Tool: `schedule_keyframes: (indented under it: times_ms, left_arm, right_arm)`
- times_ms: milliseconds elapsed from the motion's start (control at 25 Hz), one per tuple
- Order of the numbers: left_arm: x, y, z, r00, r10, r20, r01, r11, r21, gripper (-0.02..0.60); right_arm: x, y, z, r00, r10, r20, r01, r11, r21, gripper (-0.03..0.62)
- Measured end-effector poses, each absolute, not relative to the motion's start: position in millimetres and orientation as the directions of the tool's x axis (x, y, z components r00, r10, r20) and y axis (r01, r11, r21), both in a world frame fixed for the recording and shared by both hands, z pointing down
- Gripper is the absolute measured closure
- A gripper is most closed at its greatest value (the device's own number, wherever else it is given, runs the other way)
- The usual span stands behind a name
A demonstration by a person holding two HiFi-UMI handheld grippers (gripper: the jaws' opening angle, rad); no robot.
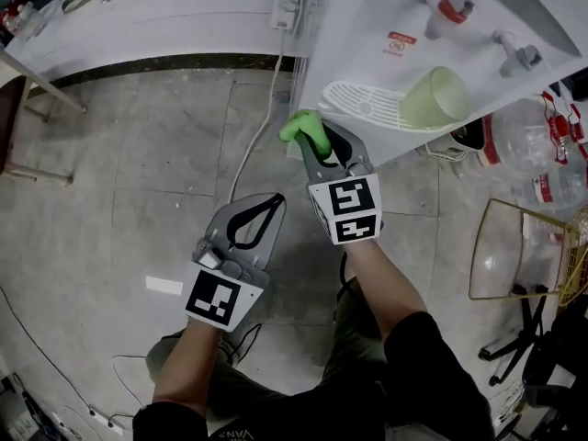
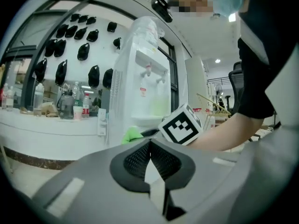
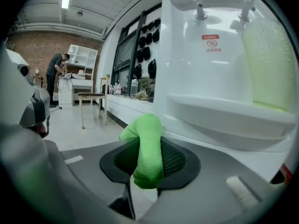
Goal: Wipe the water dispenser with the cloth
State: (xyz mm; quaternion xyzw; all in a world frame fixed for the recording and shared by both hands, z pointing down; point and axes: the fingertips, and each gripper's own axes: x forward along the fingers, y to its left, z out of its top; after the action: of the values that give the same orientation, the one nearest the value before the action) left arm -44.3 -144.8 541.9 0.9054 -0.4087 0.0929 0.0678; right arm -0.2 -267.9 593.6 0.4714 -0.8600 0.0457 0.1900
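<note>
A green cloth is clamped in the jaws of the right gripper, just beside the water dispenser at its 1 o'clock. The jaws of the left gripper are seen together, empty. The pale cup on the drip tray could be toppled by a careless sweep.

Grey tiled floor, with a white cable running across it to a power strip at the edge of a long white table. White paper scrap on the floor. Gold wire rack. Bottles on the table; black bags hung in rows above. Pale green cup, upright. Person far off beside white shelving.
</note>
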Motion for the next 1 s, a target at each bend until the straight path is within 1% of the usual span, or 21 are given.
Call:
schedule_keyframes:
  times_ms: [160, 280, 560, 680, 920, 1000]
  left_arm:
    - [-37, -144, 533, 0.64, -0.742, 0.201, -0.764, -0.641, 0.066, 0.58]
    - [-30, -147, 535, 0.643, -0.738, 0.203, -0.761, -0.645, 0.066, 0.58]
    - [-19, -158, 541, 0.653, -0.727, 0.211, -0.748, -0.663, 0.028, 0.58]
    - [-17, -156, 545, 0.657, -0.717, 0.234, -0.738, -0.675, 0.002, 0.58]
    - [-13, -152, 552, 0.659, -0.705, 0.262, -0.726, -0.687, -0.021, 0.58]
    - [-10, -151, 552, 0.663, -0.701, 0.262, -0.722, -0.692, -0.022, 0.58]
  right_arm:
    - [8, -267, 594, -0.487, -0.79, 0.373, -0.828, 0.553, 0.092, 0.48]
    - [31, -265, 596, -0.476, -0.788, 0.391, -0.825, 0.554, 0.112, 0.48]
    - [148, -264, 599, -0.343, -0.837, 0.427, -0.877, 0.448, 0.174, 0.479]
    - [194, -263, 601, -0.289, -0.854, 0.433, -0.896, 0.401, 0.192, 0.479]
    - [250, -263, 606, -0.218, -0.867, 0.448, -0.921, 0.335, 0.2, 0.477]
    - [268, -263, 605, -0.169, -0.878, 0.447, -0.937, 0.284, 0.203, 0.477]
